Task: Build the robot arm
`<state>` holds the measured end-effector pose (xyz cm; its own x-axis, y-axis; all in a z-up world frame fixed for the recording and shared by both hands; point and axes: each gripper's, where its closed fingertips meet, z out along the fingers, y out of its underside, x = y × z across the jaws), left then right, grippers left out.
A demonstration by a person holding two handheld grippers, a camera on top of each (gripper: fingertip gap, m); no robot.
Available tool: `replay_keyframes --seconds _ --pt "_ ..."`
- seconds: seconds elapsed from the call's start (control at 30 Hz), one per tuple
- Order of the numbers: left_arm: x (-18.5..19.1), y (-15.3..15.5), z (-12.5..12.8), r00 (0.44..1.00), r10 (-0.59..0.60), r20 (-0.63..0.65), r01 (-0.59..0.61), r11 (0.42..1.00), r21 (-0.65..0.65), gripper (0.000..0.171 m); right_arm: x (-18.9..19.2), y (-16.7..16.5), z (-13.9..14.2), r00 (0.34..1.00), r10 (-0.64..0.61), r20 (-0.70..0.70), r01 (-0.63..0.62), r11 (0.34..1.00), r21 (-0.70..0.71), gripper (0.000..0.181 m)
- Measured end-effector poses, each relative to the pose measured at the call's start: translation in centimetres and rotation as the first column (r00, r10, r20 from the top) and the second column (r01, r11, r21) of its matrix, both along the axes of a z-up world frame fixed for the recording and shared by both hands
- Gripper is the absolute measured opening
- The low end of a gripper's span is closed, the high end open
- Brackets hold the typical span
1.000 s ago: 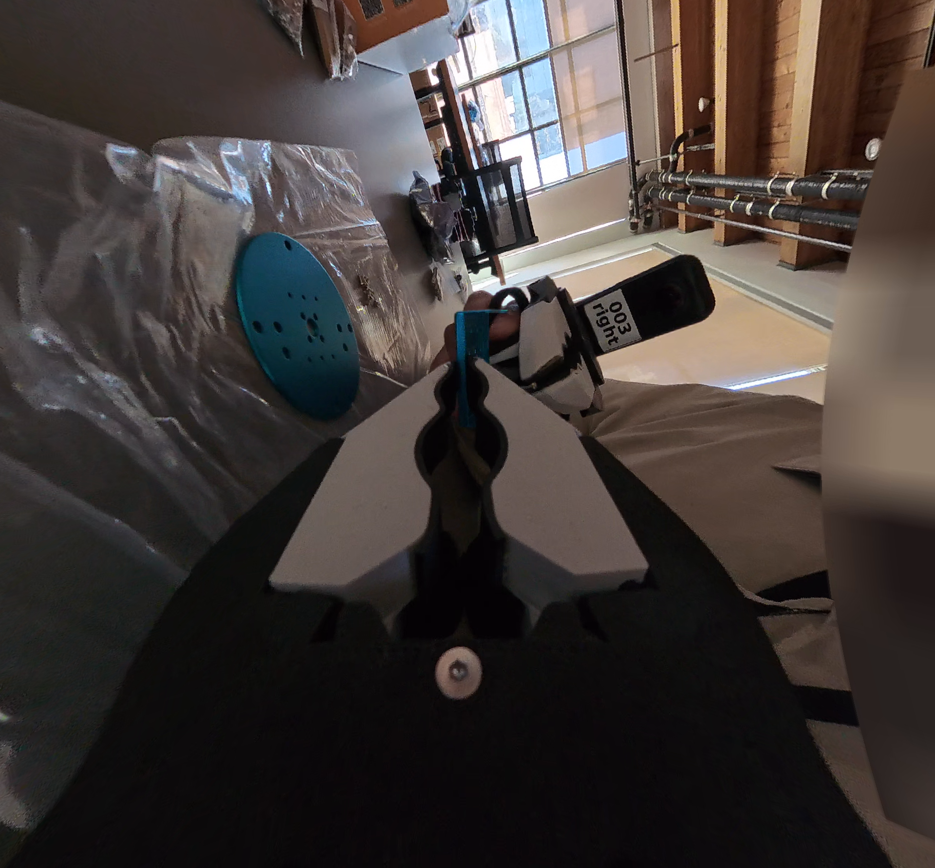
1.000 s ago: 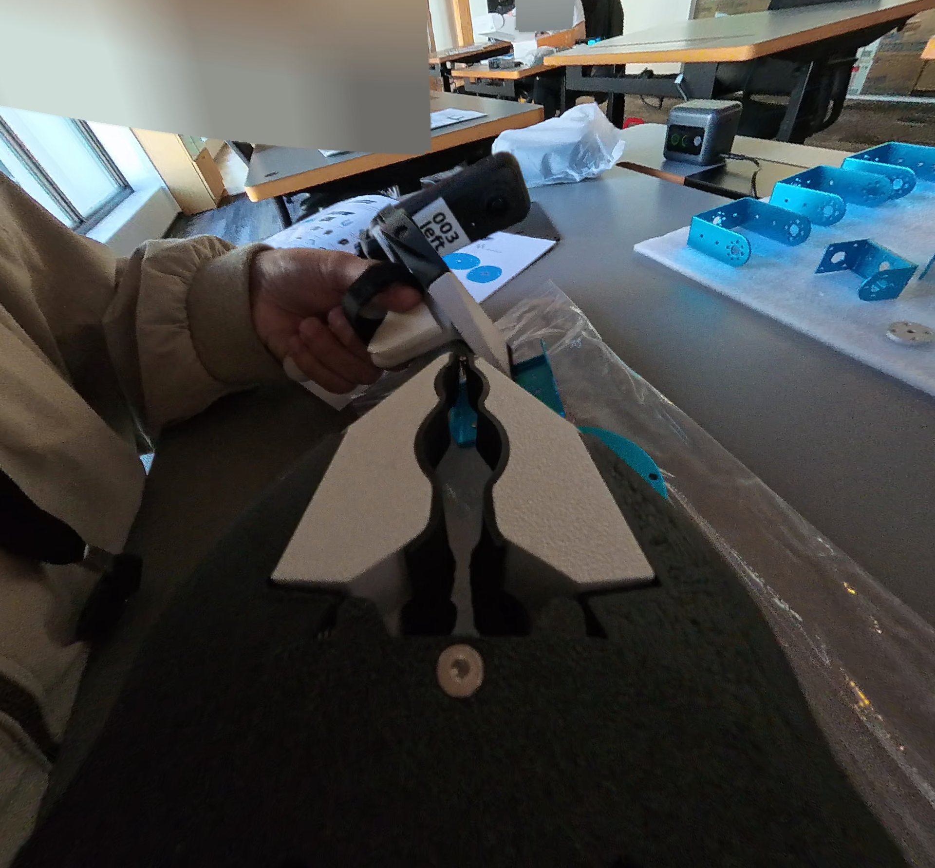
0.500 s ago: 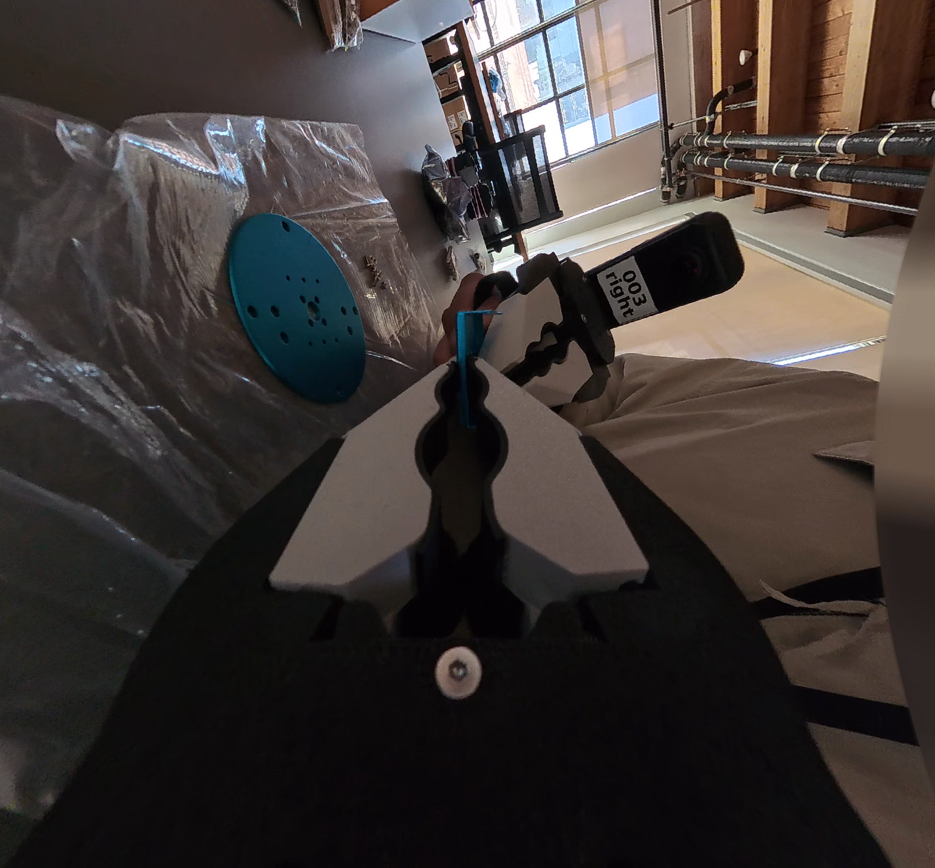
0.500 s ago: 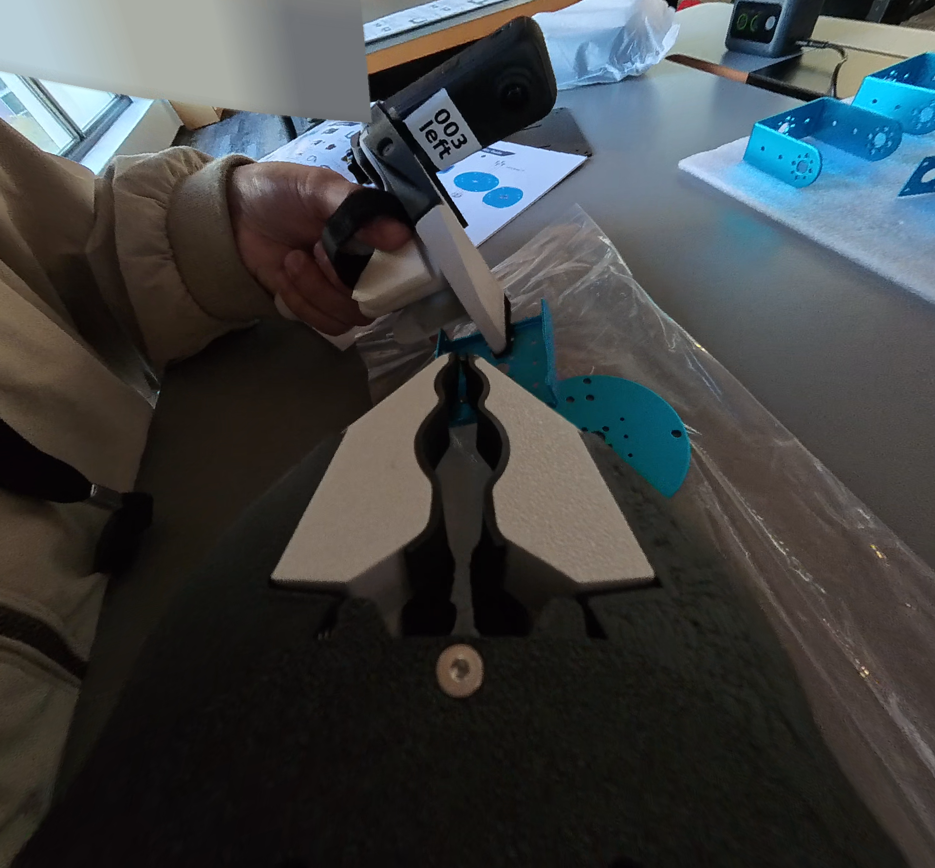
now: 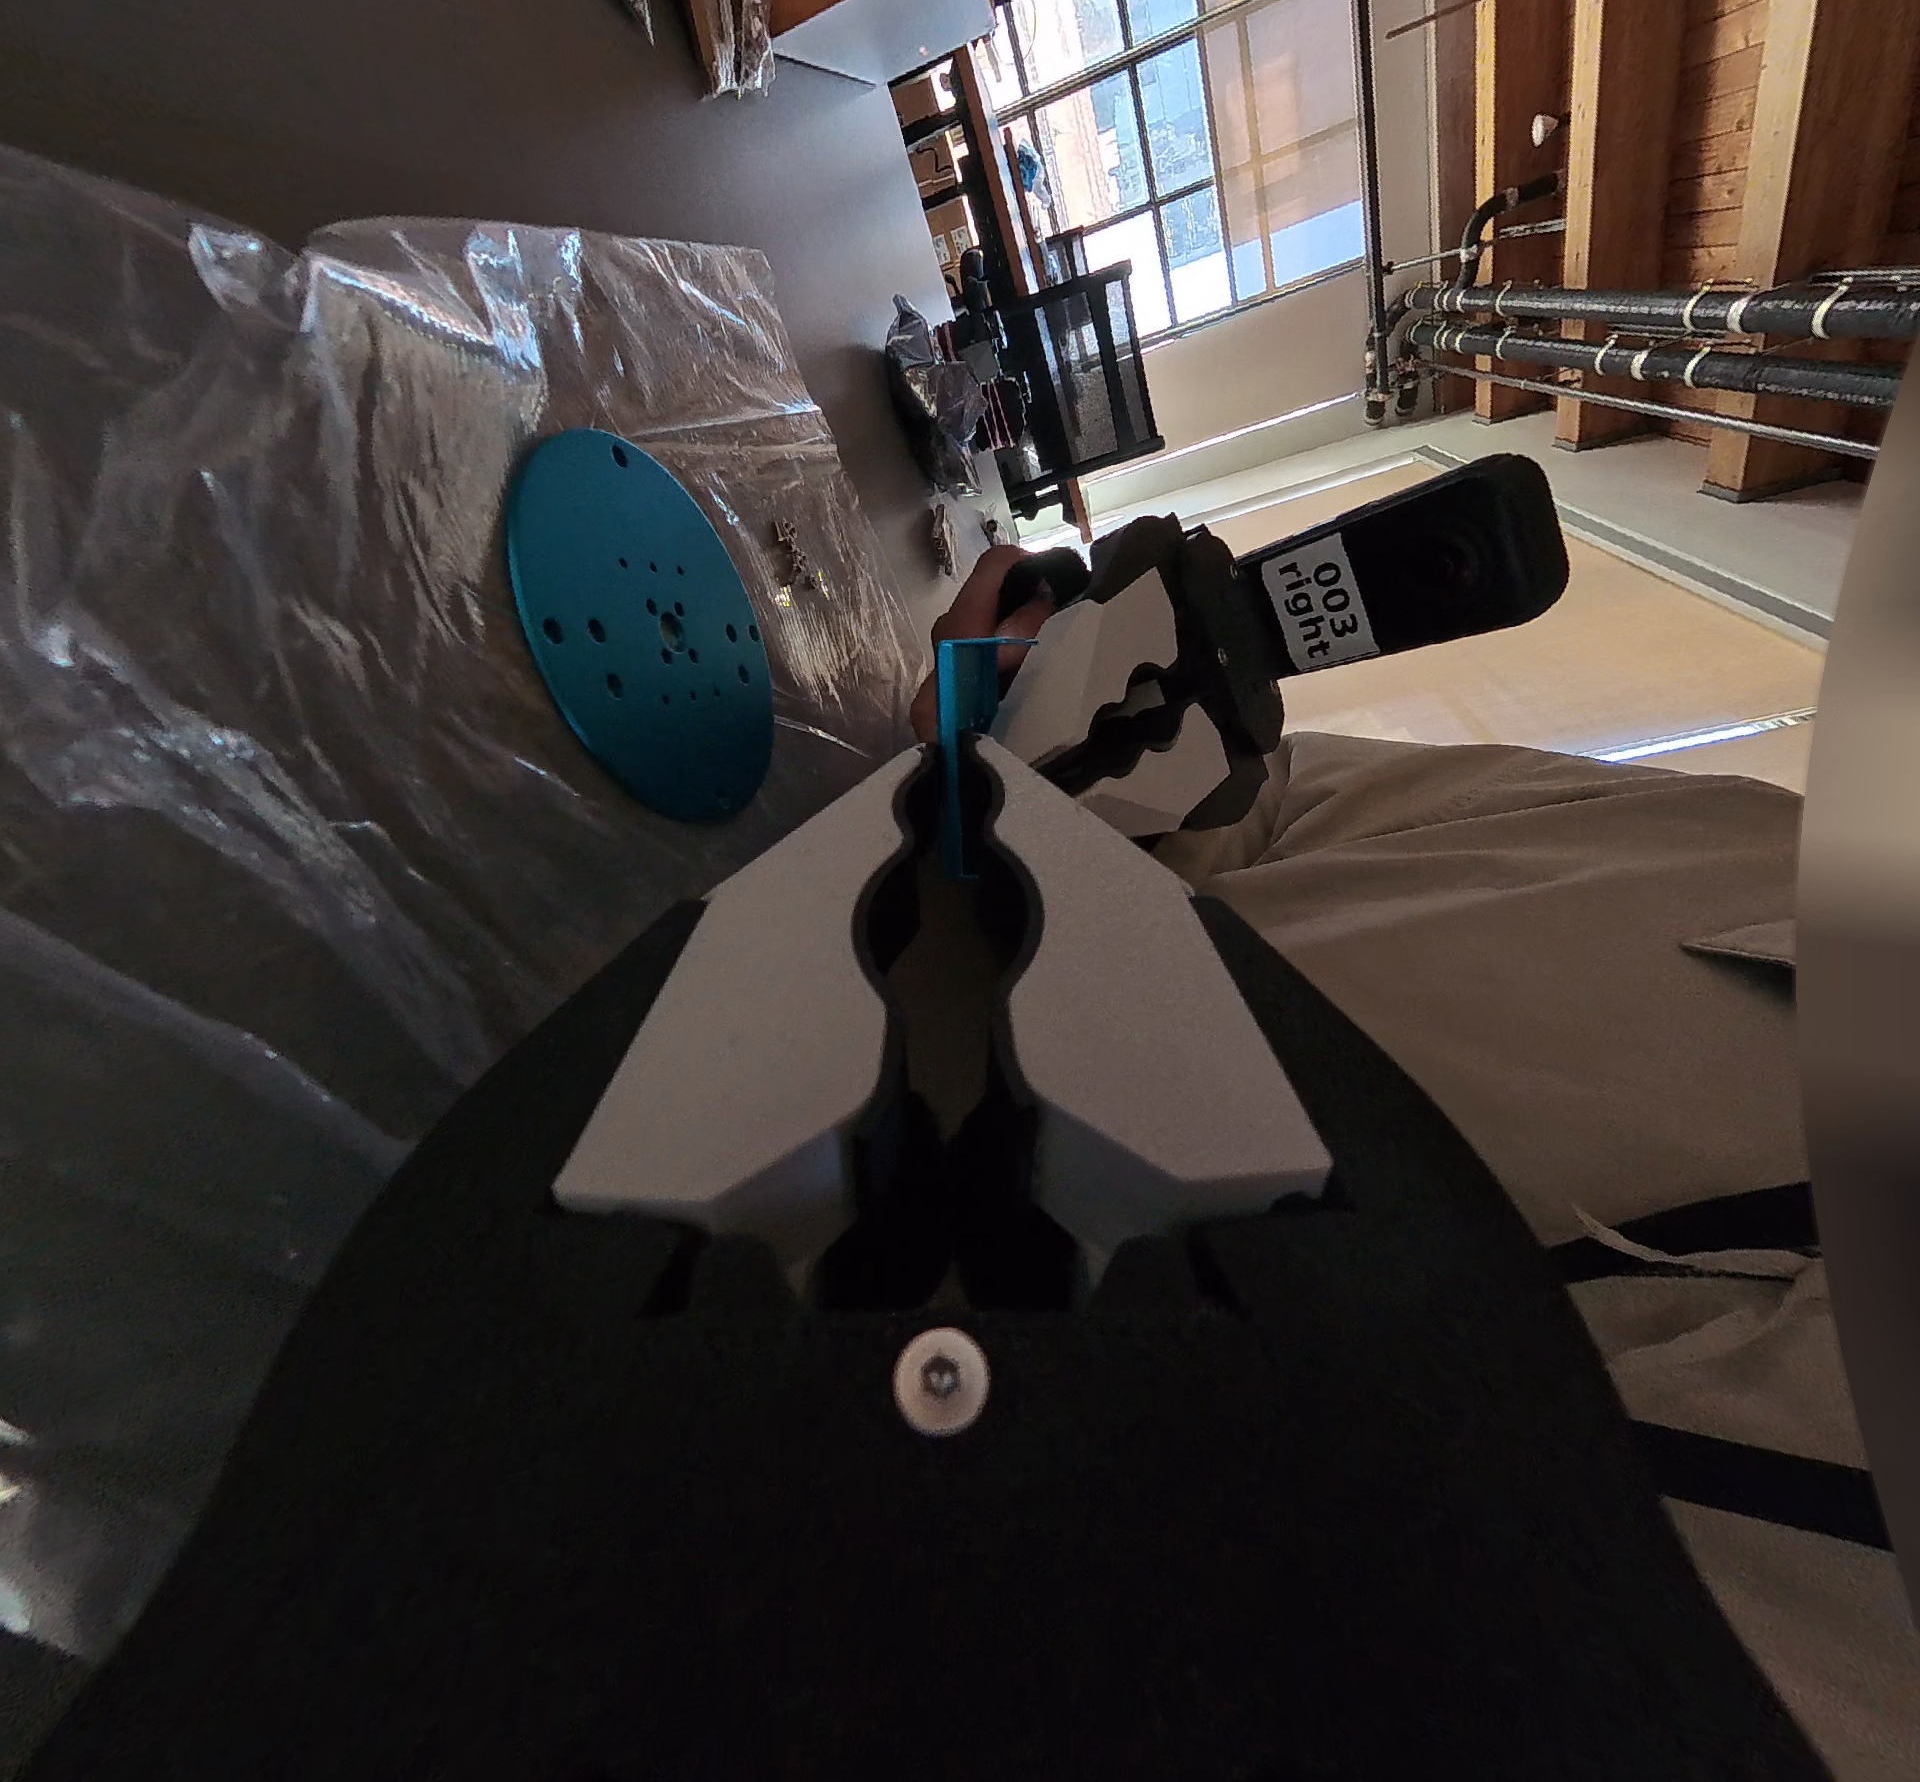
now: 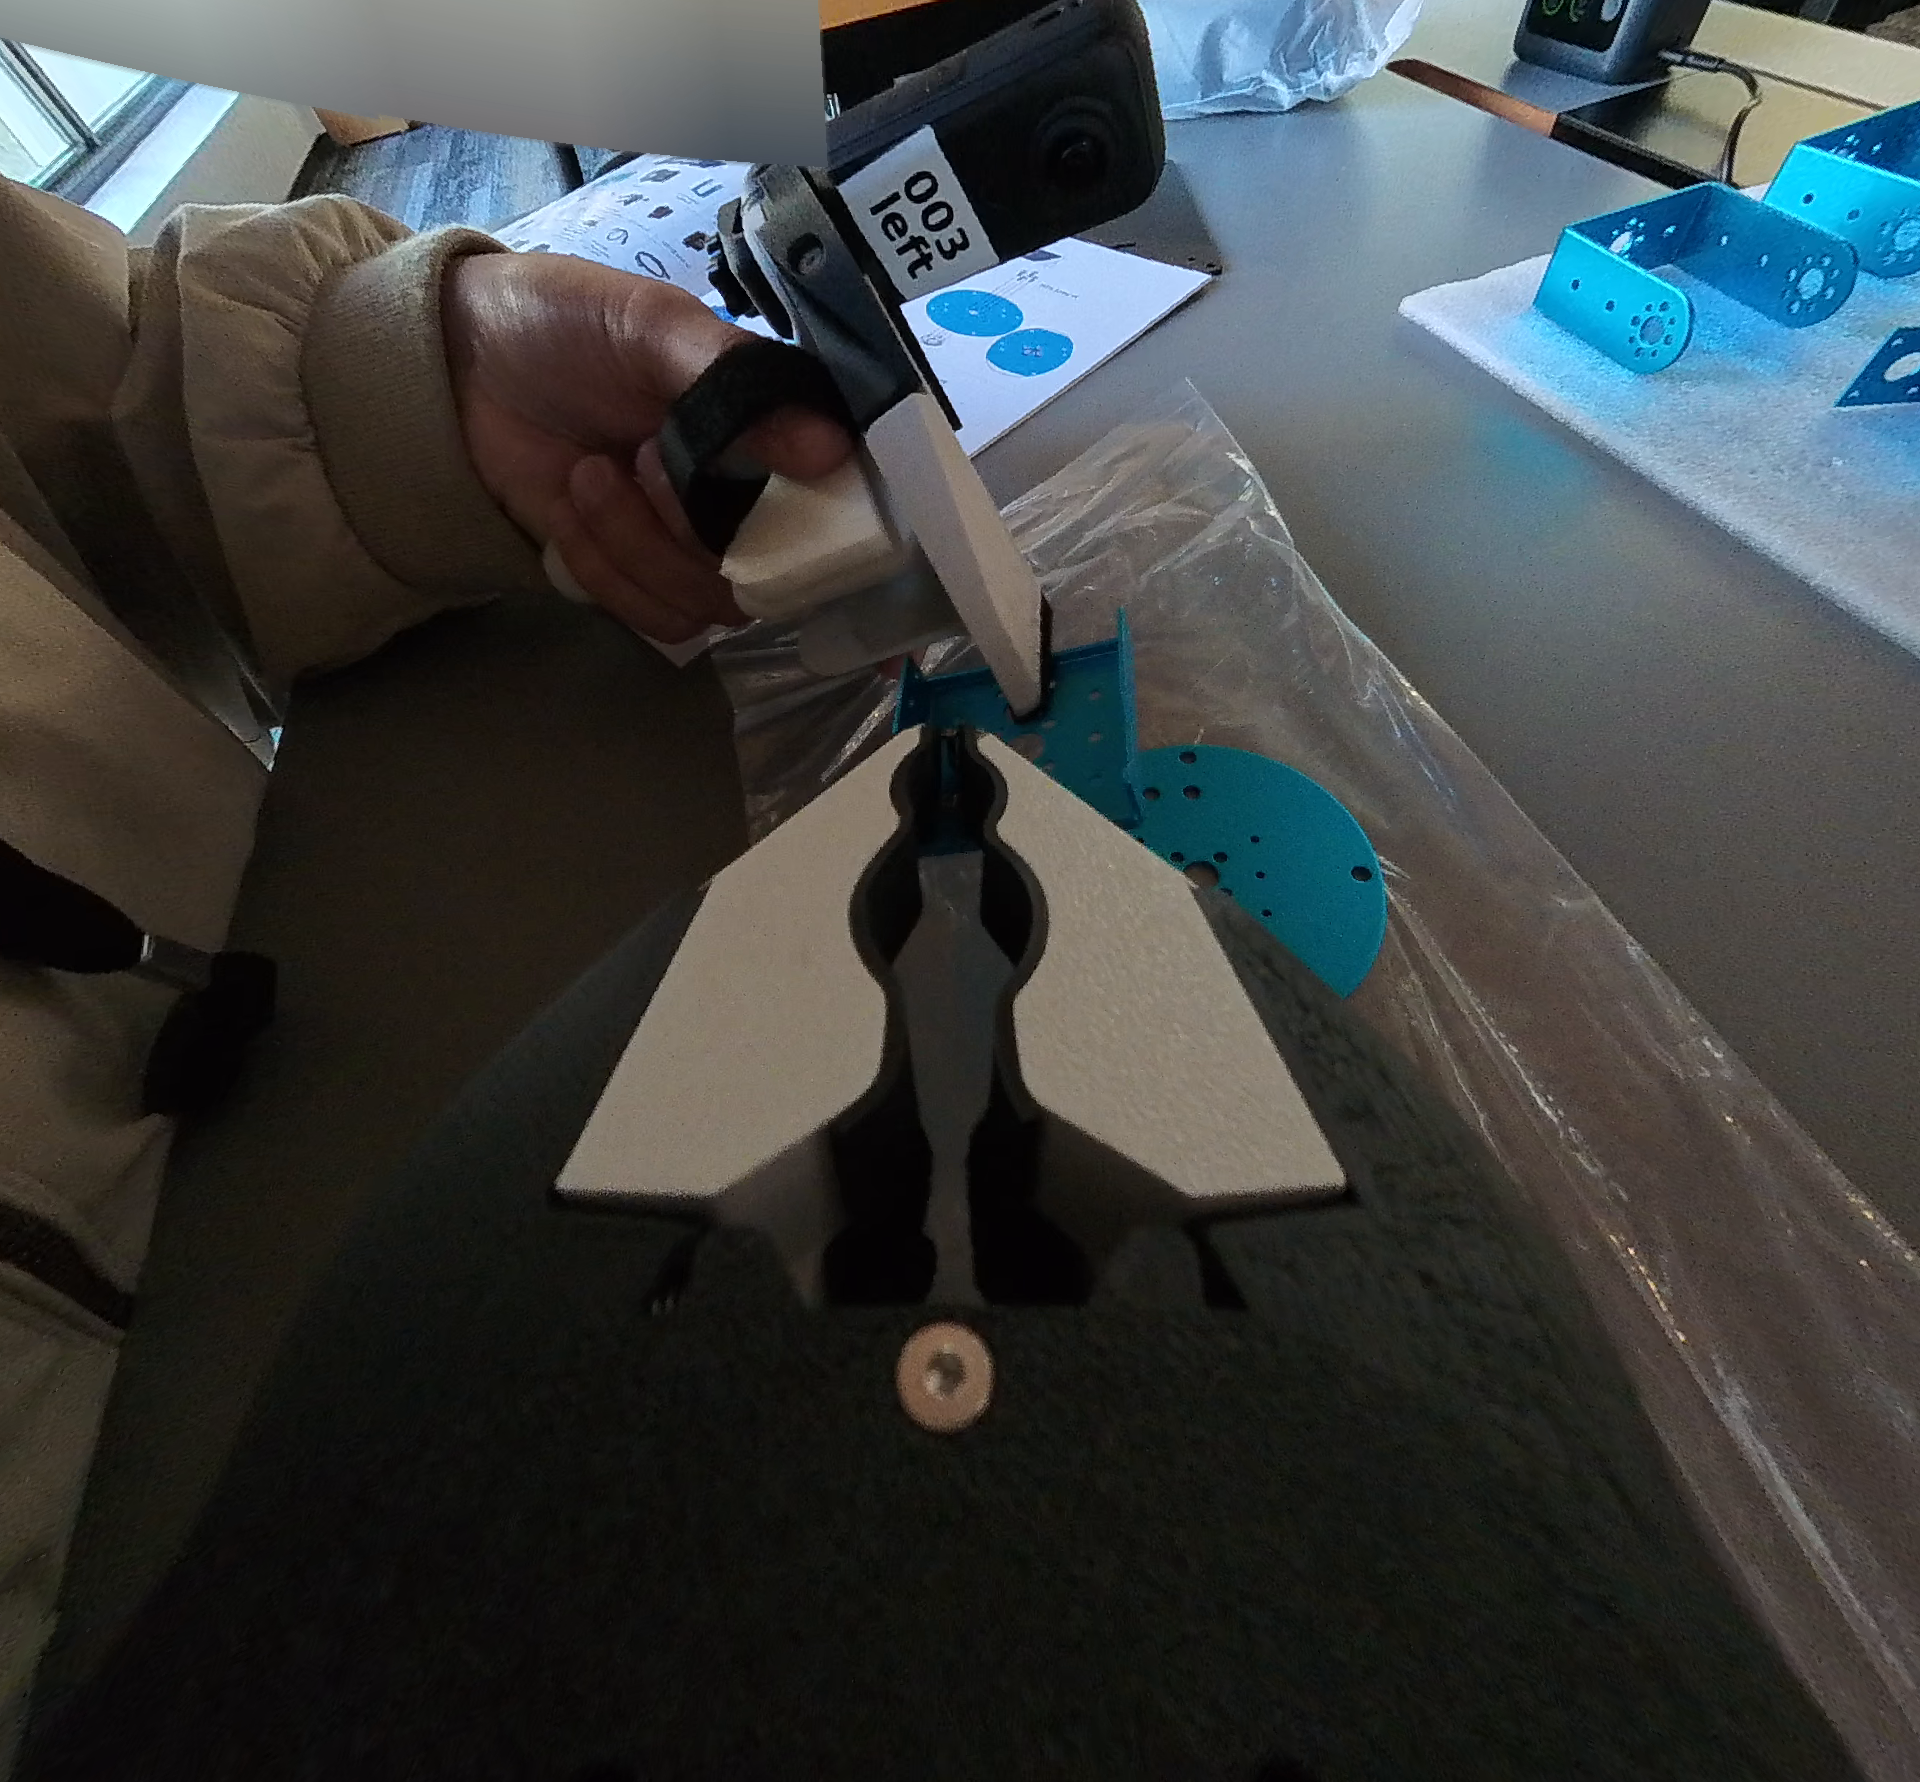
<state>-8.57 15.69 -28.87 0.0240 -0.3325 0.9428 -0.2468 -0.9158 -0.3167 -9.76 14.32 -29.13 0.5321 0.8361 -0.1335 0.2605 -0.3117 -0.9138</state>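
Since a second ago: right gripper backed off and rose, so blue bracket and blue disc show more fully. Left gripper clamped narrow on bracket's thin wall. Right gripper pinching same bracket's edge. Bracket held just above disc on clear plastic bag; not joined to it yet.
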Motion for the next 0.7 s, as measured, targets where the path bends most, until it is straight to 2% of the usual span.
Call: replay_keyframes --seconds 0.4,0.57,0.7 --pt "0.0 -0.1 -0.1 1.000 -0.002 -0.004 0.002 1.000 -0.001 0.001 0.0 -0.3 0.6 0.999 0.034 0.016 -0.035 0.999 0.018 0.006" --pt "0.0 0.0 -0.2 1.000 0.001 -0.009 -0.001 1.000 0.000 0.001 -0.1 -1.0 1.2 0.988 0.103 0.115 -0.098 0.994 -0.050 0.023" --pt "0.1 -0.2 -0.3 1.000 -0.001 -0.014 0.001 1.000 0.004 0.001 -0.1 -0.7 0.4 0.944 0.104 0.313 -0.119 0.993 0.028 0.026"
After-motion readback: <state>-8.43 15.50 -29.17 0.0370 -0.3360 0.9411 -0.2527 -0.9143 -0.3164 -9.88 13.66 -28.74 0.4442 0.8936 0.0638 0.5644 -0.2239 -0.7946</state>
